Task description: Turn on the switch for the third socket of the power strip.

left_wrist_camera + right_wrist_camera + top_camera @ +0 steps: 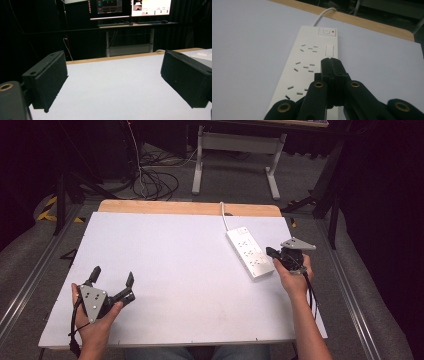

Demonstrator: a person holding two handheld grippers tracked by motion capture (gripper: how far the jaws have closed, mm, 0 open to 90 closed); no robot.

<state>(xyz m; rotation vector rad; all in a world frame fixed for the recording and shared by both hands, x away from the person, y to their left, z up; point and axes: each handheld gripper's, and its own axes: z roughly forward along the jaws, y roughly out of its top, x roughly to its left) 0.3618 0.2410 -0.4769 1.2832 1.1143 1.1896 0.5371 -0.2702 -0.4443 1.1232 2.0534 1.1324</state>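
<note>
While the left gripper rested near the front left corner of the counter, its fingers spread wide over bare white surface and holding nothing, the right gripper was at work on the far side. Its fingers were pressed together into a single blunt tip, pinching nothing, and that tip hung just above the power strip, which lay flat near the right edge of the counter with its cord running off the back.

From the right gripper view the tip pointed up the length of the strip, past the rows of sockets, toward the switch at the cord end, where a small red lamp showed beside it. My guess was that the person meant to press that switch.

To do it well, I judged, the tip needed to travel on up the strip, staying clear of the sockets, and come down squarely on the switch rather than its edge, since a slanted push could slide the light strip across the smooth surface. A short, straight press downward looked best. The idle left gripper could have steadied the strip, though it sat well apart from it.
</note>
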